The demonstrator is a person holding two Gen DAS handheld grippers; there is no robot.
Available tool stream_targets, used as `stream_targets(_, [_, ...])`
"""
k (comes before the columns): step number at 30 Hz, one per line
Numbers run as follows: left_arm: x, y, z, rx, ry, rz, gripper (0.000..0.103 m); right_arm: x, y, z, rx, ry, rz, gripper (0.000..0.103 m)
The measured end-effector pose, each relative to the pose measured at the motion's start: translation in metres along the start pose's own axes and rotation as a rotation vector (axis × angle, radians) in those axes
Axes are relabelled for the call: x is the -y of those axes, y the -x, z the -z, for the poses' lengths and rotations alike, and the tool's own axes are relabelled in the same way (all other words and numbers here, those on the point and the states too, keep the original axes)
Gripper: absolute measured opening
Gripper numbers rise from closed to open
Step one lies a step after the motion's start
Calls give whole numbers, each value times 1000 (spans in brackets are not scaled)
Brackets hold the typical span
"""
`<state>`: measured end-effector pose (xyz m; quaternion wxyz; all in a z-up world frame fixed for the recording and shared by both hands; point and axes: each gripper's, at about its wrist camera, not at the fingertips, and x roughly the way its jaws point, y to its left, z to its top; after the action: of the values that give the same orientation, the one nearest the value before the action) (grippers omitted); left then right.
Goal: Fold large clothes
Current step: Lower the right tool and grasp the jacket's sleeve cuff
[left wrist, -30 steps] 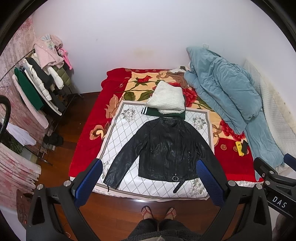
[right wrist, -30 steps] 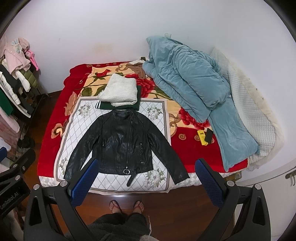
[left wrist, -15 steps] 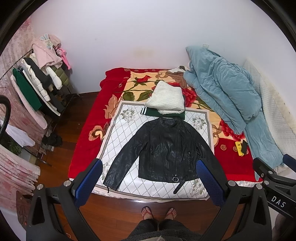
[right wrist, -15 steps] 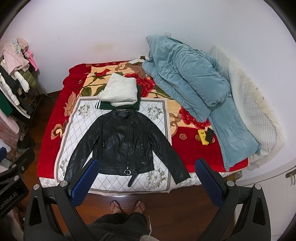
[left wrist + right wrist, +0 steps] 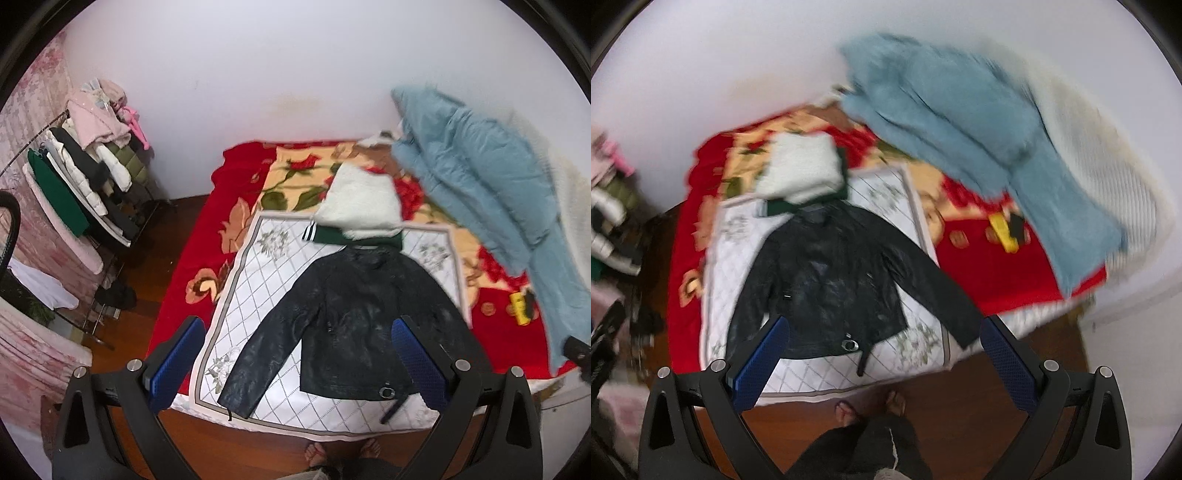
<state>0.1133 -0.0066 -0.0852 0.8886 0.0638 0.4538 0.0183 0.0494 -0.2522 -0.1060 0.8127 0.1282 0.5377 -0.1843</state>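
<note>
The left gripper [image 5: 295, 354] and the right gripper [image 5: 882, 354] are hanging above the floor, fingers wide apart and holding nothing. Past them the black jacket [image 5: 354, 314] is lying flat on the bed [image 5: 192, 258], sleeves spread out. It is looking thick, heavy and a bit slippery, so grabbing a sleeve end or a shoulder seems best. Farther back, a white sweater [image 5: 360, 203] is sitting folded.

black leather jacket [image 5: 354, 317], spread flat, unfolded
</note>
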Motion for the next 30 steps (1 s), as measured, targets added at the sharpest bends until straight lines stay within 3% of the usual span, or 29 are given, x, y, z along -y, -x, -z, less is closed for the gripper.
stream_targets(5, [31,-92,7,-83,-21,-87,103,65,-126,-11,-132,-134,85,97])
stream_targets(10, [75,-181,21,-189,-41,-156,103,155,-263,-10,-266,-318,54,90])
stream_targets(14, [118,-243,40,-263,-85,-170,103,227,-367,8,-348,-475,60,90])
stream_targets(19, [181,-326,78,-351,-180,-147,103,303,-482,58,-448,-667,36,90])
stream_targets(23, [221,-377,100,-414,-235,-117,103,327,-534,80,-485,-643,48,90])
stream_targets(27, [254,-402,113,-404,-288,-79,103,336,-565,94,-532,-599,78,90])
stream_targets(30, [273,-412,123,-411,-321,-59,103,344,-593,110,-584,-640,14,90])
